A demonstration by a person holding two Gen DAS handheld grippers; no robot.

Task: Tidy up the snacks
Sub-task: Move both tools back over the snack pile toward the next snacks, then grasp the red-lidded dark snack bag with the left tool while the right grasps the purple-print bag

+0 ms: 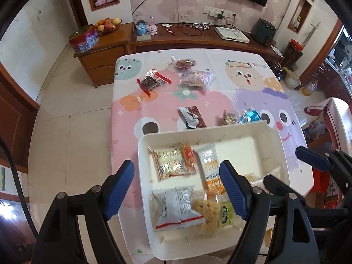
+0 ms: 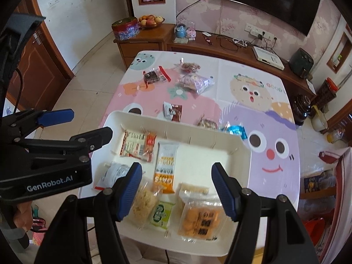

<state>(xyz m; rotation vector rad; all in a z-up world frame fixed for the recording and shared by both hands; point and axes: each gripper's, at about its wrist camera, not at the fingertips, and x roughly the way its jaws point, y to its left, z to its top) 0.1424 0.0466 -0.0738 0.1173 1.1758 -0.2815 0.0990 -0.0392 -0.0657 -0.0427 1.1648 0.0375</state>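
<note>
Snacks lie in the tray (image 2: 239, 154) on the surface (image 2: 253, 83); the oat bar (image 2: 165, 165) runs lengthwise away from both tongs. Left tongs (image 1: 176, 189) and right tongs (image 2: 176, 189) hang above the tray's near end, wide apart, holding nothing

Cartoon-print table (image 1: 132, 114), white tray (image 1: 143, 154), scattered snack packets (image 1: 154, 80)

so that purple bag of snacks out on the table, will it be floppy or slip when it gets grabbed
The purple bag looks soft and puffy, so it would probably sag rather than stay stiff. Its clear film is shiny, so the open right gripper might slip unless it pinches a sealed edge. It seems light for its bulk, likely sliding on the tablecloth if pushed.
</note>
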